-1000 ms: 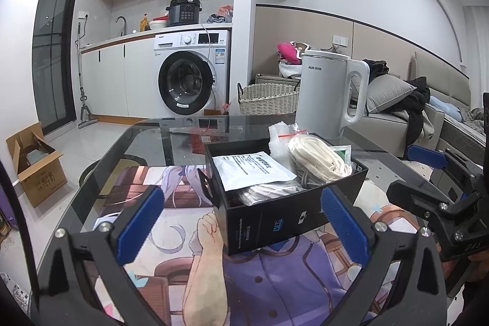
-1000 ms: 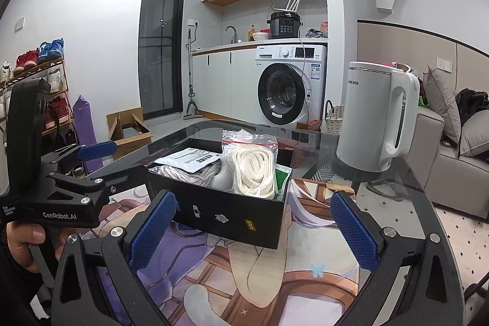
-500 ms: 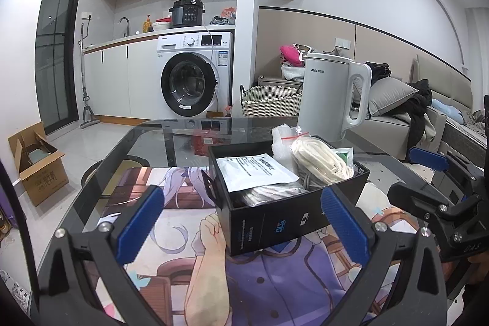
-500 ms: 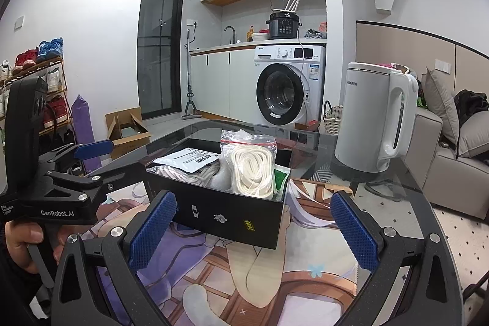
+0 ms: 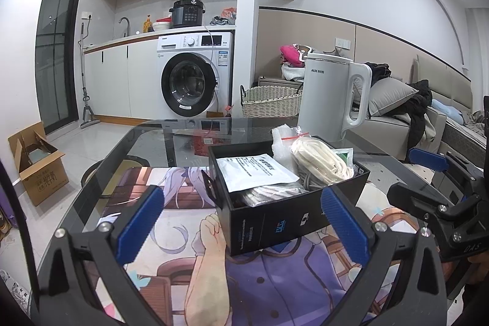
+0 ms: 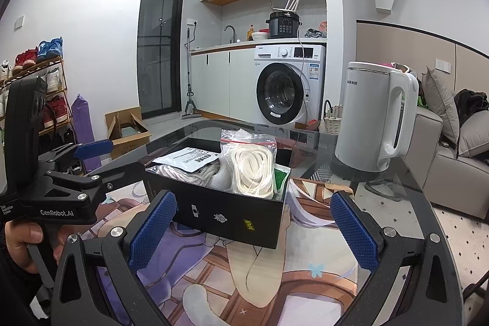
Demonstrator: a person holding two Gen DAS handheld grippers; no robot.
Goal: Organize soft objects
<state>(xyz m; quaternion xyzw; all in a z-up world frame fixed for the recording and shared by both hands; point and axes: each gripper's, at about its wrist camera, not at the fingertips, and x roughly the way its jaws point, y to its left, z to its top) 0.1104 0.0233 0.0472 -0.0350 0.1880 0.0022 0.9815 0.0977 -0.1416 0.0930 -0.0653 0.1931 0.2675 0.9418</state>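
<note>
A black open box (image 5: 293,222) (image 6: 226,216) sits on a printed mat on the glass table. It holds a flat white packet (image 5: 255,171) (image 6: 191,159), a clear bag of coiled white rope (image 5: 318,162) (image 6: 252,170), grey cord and a green-printed packet (image 6: 281,177). My left gripper (image 5: 241,222) is open and empty, just short of the box; it also shows at the left of the right wrist view (image 6: 94,155). My right gripper (image 6: 253,231) is open and empty in front of the box; it also shows at the right of the left wrist view (image 5: 428,173).
A white electric kettle (image 5: 331,98) (image 6: 374,115) stands on the table behind the box. The glass table edge (image 5: 101,170) curves away at left. A cardboard box (image 5: 36,164), washing machine (image 5: 195,75), wicker basket (image 5: 269,104) and sofa (image 5: 394,118) lie beyond.
Both views have drifted slightly; the box sits a little further right and lower in the left wrist view. Both grippers stay open and empty.
</note>
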